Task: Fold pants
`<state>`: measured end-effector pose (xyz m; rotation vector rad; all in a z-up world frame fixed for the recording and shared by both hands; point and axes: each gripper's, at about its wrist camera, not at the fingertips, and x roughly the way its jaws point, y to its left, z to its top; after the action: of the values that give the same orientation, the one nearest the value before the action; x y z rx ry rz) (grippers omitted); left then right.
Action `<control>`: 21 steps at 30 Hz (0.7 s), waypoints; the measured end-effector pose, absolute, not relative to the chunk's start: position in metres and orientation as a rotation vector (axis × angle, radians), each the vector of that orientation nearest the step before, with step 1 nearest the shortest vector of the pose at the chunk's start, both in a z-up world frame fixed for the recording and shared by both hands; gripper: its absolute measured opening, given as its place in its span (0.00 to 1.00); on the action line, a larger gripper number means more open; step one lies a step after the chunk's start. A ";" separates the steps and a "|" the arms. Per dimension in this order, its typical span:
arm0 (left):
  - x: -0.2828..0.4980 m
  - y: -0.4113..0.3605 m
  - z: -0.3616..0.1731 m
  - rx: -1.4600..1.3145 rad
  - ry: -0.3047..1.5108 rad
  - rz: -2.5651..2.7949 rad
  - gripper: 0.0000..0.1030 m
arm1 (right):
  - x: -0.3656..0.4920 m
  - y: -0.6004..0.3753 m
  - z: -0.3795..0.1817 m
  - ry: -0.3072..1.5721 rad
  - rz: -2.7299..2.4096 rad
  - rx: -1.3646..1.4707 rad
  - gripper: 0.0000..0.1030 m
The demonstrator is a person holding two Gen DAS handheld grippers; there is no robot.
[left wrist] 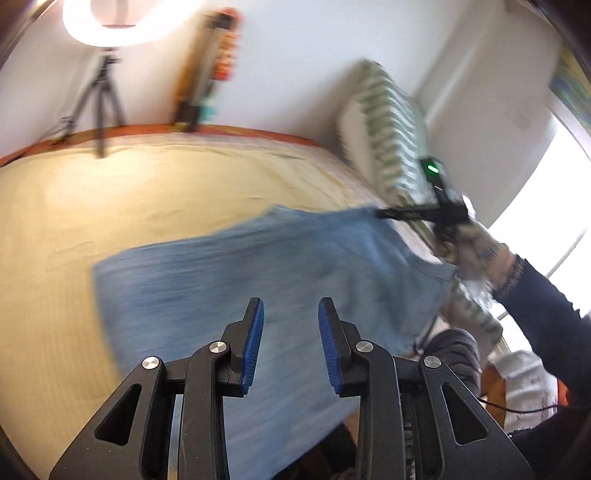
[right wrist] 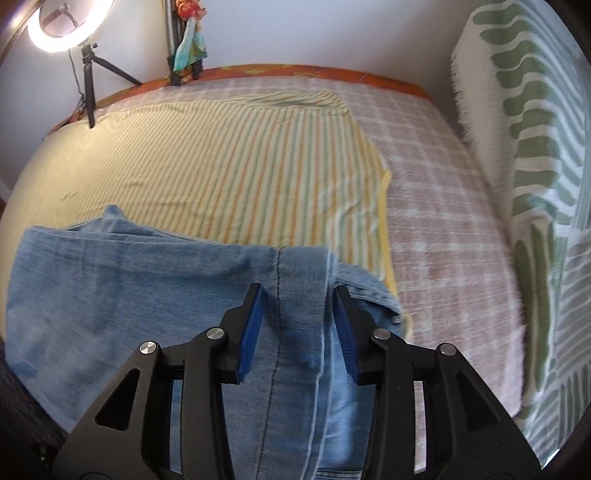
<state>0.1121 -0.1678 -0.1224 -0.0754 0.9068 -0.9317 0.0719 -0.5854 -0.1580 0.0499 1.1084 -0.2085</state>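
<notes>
Blue pants (right wrist: pixel 155 295) spread on striped sheet (right wrist: pixel 229 162) of bed (right wrist: pixel 450 221), lower centre of frame. Right tongs (right wrist: pixel 299 328) parted, straddling a seamed fold, not clamped. Left tongs (left wrist: pixel 291 343) open above denim, holding nothing.

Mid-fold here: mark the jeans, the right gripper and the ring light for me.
jeans (right wrist: pixel 110 288), right wrist view, on the flat denim left of the gripper.
right gripper (right wrist: pixel 299 332), right wrist view, midway between the blue pads, straddling the hem strip.
ring light (right wrist: pixel 35 35), right wrist view, on the glowing ring's left side.
</notes>
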 end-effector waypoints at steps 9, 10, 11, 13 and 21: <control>0.118 -0.100 -0.161 -0.154 0.967 -0.758 0.28 | 0.061 -0.529 -0.113 0.977 -0.050 0.128 0.38; 0.113 -0.097 -0.167 -0.174 0.979 -0.753 0.28 | 0.063 -0.516 -0.113 0.971 -0.006 0.137 0.38; 0.112 -0.094 -0.171 -0.181 0.985 -0.751 0.28 | 0.065 -0.500 -0.112 0.966 0.037 0.138 0.38; 0.106 -0.093 -0.185 -0.179 1.001 -0.730 0.28 | 0.071 -0.466 -0.113 0.956 0.131 0.131 0.38; 0.071 -0.090 -0.215 -0.120 0.995 -0.658 0.28 | 0.105 -0.327 -0.137 0.973 0.445 0.082 0.38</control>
<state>0.0713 -0.0900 -0.2152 -0.1200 0.9947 -0.6576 0.1052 -0.3273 -0.1367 0.0823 0.9729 0.4445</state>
